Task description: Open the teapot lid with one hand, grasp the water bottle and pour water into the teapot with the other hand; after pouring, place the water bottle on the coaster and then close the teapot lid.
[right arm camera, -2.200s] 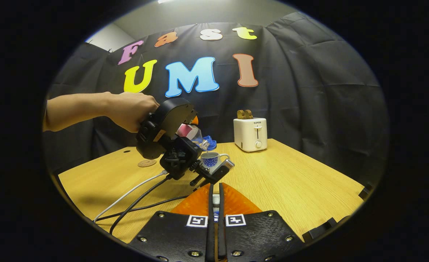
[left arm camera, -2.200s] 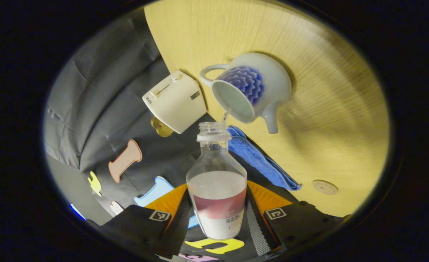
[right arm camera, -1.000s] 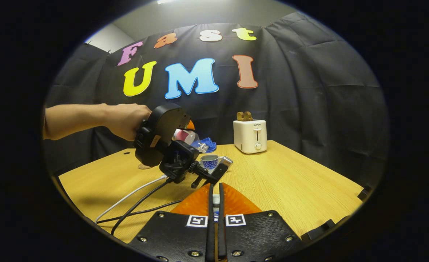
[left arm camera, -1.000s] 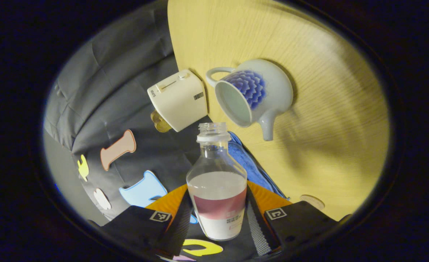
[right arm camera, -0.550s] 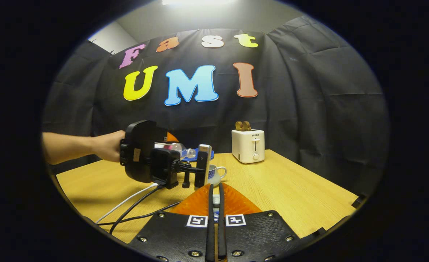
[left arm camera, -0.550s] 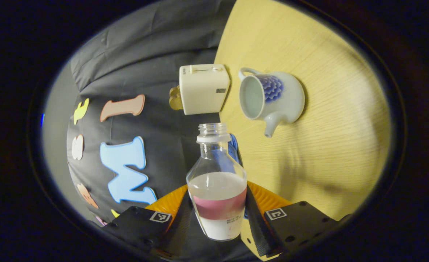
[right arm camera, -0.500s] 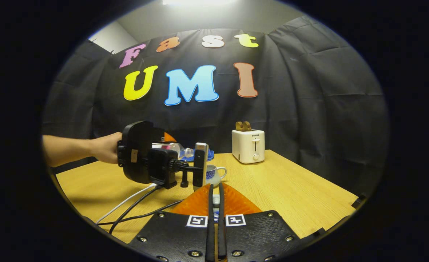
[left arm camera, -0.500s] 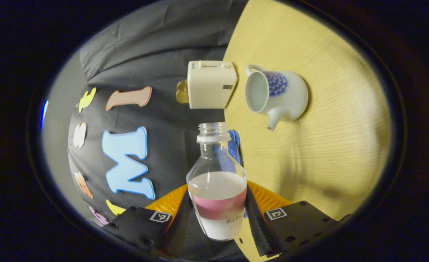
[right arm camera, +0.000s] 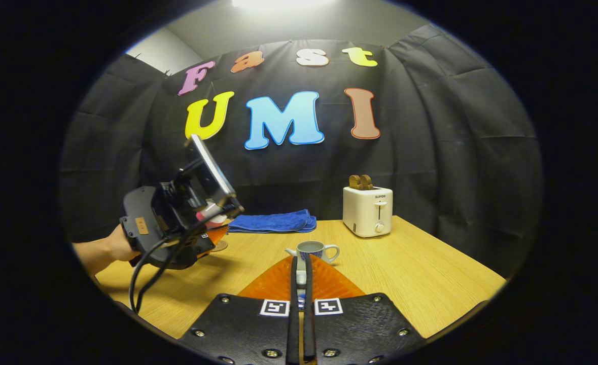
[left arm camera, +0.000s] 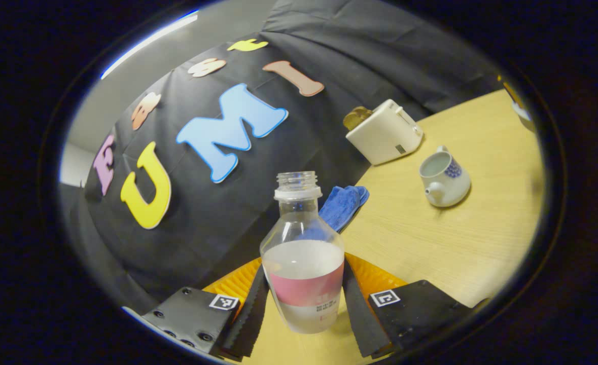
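Note:
A clear water bottle (left arm camera: 303, 274) with a pink label, uncapped and part full, stands upright between the fingers of my left gripper (left arm camera: 304, 286), which is shut on it. In the right gripper view that left gripper (right arm camera: 177, 228), held by a hand, hovers at the table's left side just above a round coaster (right arm camera: 220, 247). The white teapot (left arm camera: 443, 177) with a blue flower pattern sits open on the table, also seen as the teapot (right arm camera: 313, 251) straight ahead of my right gripper (right arm camera: 301, 261). The right gripper is shut on a small white piece, the teapot lid (right arm camera: 301, 278), mostly hidden.
A white toaster (right arm camera: 367, 210) with bread in it stands at the back right, and a folded blue cloth (right arm camera: 272, 221) lies along the back edge. Cables hang from the left gripper. The wooden table (right arm camera: 420, 276) spreads right of the teapot.
The left gripper swung the bottle from tilted over the teapot back to upright and moved left and down, away from the teapot. The water stream stopped. The right gripper barely moved.

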### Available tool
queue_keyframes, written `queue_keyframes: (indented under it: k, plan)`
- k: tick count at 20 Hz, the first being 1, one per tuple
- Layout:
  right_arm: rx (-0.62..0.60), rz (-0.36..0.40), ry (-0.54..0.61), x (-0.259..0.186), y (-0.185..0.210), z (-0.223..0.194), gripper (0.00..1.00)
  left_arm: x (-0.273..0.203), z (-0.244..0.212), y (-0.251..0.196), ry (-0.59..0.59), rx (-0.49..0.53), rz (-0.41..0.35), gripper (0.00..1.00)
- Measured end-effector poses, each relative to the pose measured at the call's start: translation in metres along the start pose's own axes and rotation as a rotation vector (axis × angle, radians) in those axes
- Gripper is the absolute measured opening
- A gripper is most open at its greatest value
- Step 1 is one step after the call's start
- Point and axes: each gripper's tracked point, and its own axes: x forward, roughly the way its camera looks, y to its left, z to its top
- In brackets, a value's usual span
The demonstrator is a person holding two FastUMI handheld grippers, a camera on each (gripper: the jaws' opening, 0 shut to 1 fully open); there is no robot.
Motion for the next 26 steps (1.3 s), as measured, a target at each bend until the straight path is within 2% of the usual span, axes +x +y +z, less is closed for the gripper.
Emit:
queue_keyframes:
  k: [3, 6, 10, 14, 23, 26]
  plan:
    - [-0.001, 0.015, 0.001, 0.005, 0.007, 0.001, 0.04, -0.011, -0.009, 0.017, -0.035, -0.246, 0.017, 0.87]
    - [-0.006, 0.021, 0.007, 0.010, 0.010, -0.001, 0.04, -0.009, -0.032, 0.038, 0.008, -0.445, 0.027, 0.86]
    - [0.000, 0.017, 0.026, 0.016, 0.007, -0.009, 0.04, 0.006, -0.049, 0.068, -0.002, -0.589, 0.053, 0.86]
    - [0.022, 0.014, 0.049, 0.021, 0.004, -0.016, 0.04, 0.036, -0.059, 0.084, -0.014, -0.640, 0.089, 0.86]
    - [0.025, -0.013, 0.071, 0.028, -0.006, -0.024, 0.04, 0.091, -0.080, 0.079, 0.012, -0.643, 0.067, 0.86]
    - [0.025, -0.019, 0.080, 0.031, -0.008, -0.026, 0.04, 0.097, -0.085, 0.081, 0.013, -0.654, 0.063, 0.79]
